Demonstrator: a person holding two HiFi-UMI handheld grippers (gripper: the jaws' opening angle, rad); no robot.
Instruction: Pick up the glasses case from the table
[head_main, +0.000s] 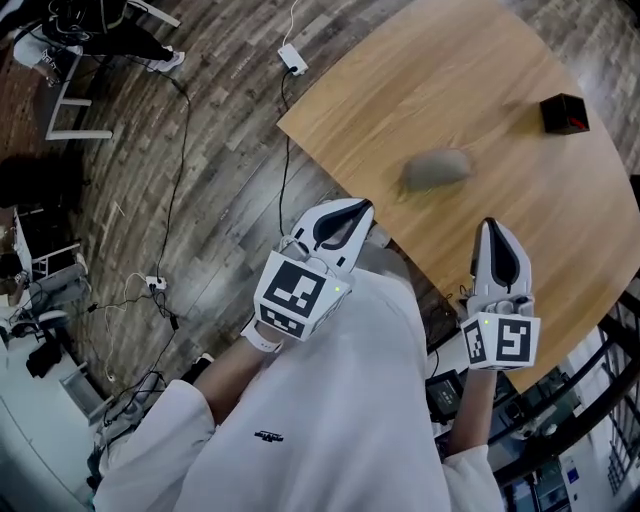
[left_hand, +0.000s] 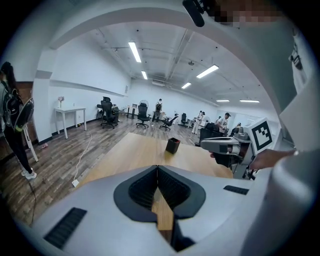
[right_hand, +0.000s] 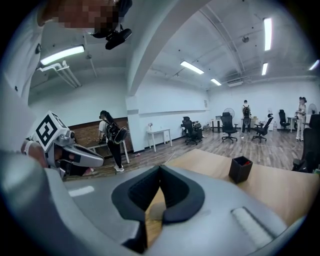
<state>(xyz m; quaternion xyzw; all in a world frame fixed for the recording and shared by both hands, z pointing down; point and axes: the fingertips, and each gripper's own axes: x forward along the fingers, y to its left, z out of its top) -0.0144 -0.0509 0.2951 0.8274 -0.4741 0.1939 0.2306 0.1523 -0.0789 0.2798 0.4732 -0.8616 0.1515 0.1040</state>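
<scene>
Both left gripper (head_main: 358, 212) and right gripper (head_main: 491, 232) bear markers (head_main: 295, 290).

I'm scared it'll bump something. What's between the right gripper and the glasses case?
Nothing: in the head view only bare table lies between the right gripper and the case.

No words, numbers or brand names can be read in any view. The only sign-like marks are black-and-white square markers (head_main: 292, 288), which are patterns rather than letters; they sit on the cube (head_main: 312, 312) of the left gripper (head_main: 362, 208) and the cube (head_main: 500, 340) of the right gripper (head_main: 489, 224). A small dark print (head_main: 268, 436) shows on the person's white shirt (head_main: 340, 400), too small to make out.
</scene>
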